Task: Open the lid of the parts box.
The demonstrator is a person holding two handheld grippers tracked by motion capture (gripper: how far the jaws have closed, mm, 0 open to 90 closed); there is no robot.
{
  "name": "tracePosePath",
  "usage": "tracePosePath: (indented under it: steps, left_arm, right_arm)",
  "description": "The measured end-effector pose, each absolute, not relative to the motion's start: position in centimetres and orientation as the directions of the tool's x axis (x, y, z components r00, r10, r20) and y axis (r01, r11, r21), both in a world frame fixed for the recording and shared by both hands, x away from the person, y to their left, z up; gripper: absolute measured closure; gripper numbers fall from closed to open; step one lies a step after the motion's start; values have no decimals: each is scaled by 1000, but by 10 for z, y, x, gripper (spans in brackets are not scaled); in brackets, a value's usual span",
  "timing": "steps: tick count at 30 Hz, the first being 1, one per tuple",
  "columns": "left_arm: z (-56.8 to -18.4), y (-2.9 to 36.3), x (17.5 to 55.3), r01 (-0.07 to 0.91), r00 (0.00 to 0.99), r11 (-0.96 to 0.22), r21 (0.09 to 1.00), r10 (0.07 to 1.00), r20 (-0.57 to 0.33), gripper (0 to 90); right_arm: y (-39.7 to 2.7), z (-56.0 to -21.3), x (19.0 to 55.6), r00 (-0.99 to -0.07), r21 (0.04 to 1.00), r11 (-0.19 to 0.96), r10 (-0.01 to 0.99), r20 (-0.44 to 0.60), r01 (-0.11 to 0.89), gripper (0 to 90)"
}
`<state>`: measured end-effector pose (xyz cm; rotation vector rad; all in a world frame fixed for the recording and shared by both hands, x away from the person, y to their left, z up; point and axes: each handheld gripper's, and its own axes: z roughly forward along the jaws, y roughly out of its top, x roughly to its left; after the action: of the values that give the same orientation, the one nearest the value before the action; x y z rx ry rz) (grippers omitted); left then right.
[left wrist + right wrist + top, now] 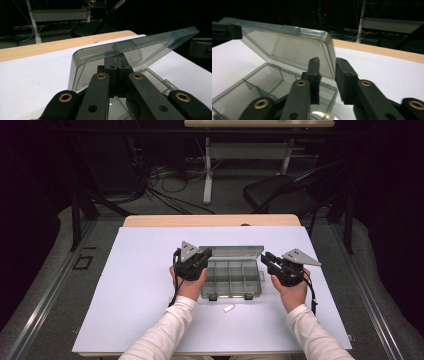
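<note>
A clear grey plastic compartment box (232, 279) sits mid-table with its lid (231, 252) raised at the back. My left gripper (205, 255) is at the lid's left front corner. In the left gripper view its jaws (117, 58) are pressed together, tips against the underside of the tilted lid (140, 47) by its latch tab. My right gripper (265, 257) is at the box's right side. Its jaws (328, 63) stand a little apart, the lid's (287, 47) side edge just beyond the gap, with no pad pressing on it. The compartments (262, 82) look empty.
A small white piece (229, 308) lies on the white mat (140, 285) in front of the box. The wooden table edge (210, 220) runs along the back. A dark chair (280, 190) and cables are on the floor beyond.
</note>
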<state>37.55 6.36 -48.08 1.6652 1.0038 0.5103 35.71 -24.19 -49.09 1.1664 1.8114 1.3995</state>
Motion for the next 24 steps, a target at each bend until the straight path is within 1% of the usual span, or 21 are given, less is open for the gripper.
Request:
tracePosePath:
  steps: [6,9,13,14,17,21,23,24]
  left_arm:
    - [-481,64,377,363,548,-69,929,822,-153,900]
    - [-480,63,377,360,549,-69,931,822,-151,900]
    - [-480,64,377,358,544,-69,931,826,-148,900]
    - [-480,64,377,362,543,-65,930,825,-153,900]
    - [-479,65,377,364,542,-66,929,826,-153,900]
    - [-478,66,378,369,540,-70,927,827,-153,900]
    - [-478,66,378,368,536,-66,928,830,-153,900]
    - [-478,67,379,377,533,-56,924,830,-168,900]
  right_arm:
    - [-251,-494,357,-445,957,104,895,29,272,635]
    - [-254,-497,359,-457,950,116,889,31,291,648]
    - [-255,-500,364,-458,953,129,889,12,275,628]
    - [-256,-501,366,-476,955,126,880,18,268,603]
    - [-259,-503,370,-497,956,101,866,52,277,601]
    - [-261,-508,376,-504,957,109,863,43,268,596]
    - [-261,-509,378,-503,957,105,863,48,271,598]
    - [-262,-512,381,-496,955,93,866,63,282,609]
